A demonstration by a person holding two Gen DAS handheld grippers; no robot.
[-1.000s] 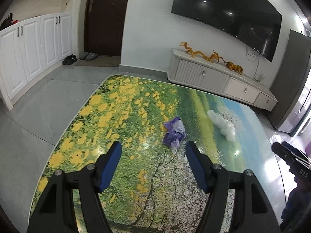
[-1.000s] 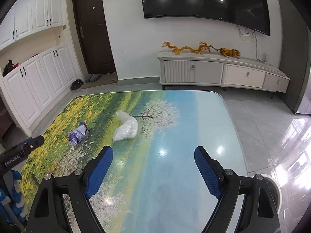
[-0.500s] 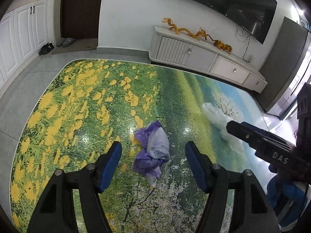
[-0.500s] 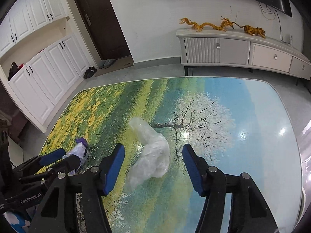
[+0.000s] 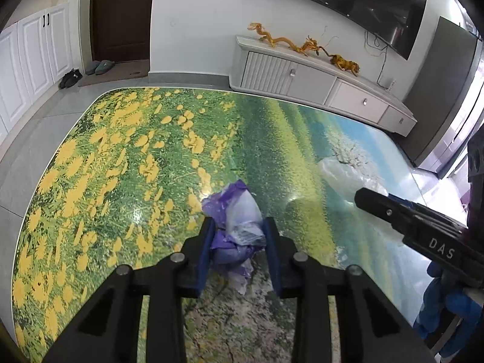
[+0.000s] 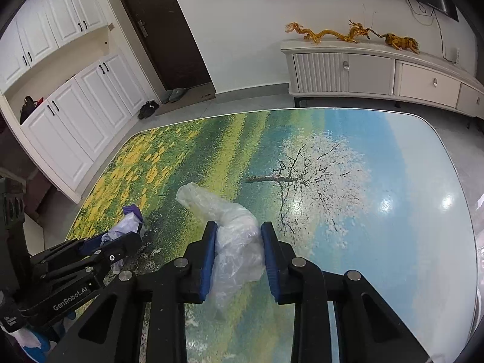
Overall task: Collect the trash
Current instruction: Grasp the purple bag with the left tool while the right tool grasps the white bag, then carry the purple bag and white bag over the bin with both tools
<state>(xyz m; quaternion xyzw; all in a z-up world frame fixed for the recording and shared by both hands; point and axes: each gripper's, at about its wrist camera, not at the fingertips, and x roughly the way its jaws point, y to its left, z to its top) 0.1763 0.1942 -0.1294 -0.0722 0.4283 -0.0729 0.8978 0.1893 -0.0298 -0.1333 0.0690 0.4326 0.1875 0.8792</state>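
A crumpled purple and white plastic bag (image 5: 239, 205) lies on the table printed with flowers (image 5: 121, 151). My left gripper (image 5: 238, 222) is closing on it, and both blue pads touch its sides. A crumpled clear plastic bag (image 6: 211, 202) lies further right by the printed tree. My right gripper (image 6: 239, 225) is closing around its near end, with the pads pressing into the film. In the left wrist view the right gripper (image 5: 363, 196) reaches in from the right over the clear bag (image 5: 341, 172). The right wrist view shows the left gripper (image 6: 133, 239) on the purple bag (image 6: 128, 222).
A white TV cabinet (image 5: 302, 78) with golden dragon figures stands against the far wall. White cupboards (image 6: 75, 115) and a dark door (image 6: 163, 30) are at the left, with shoes on the floor. A blue-gloved hand (image 5: 438, 302) holds the right gripper.
Both grippers moved forward and down onto the table. The left jaws narrowed around the purple bag and the right jaws around the clear bag.
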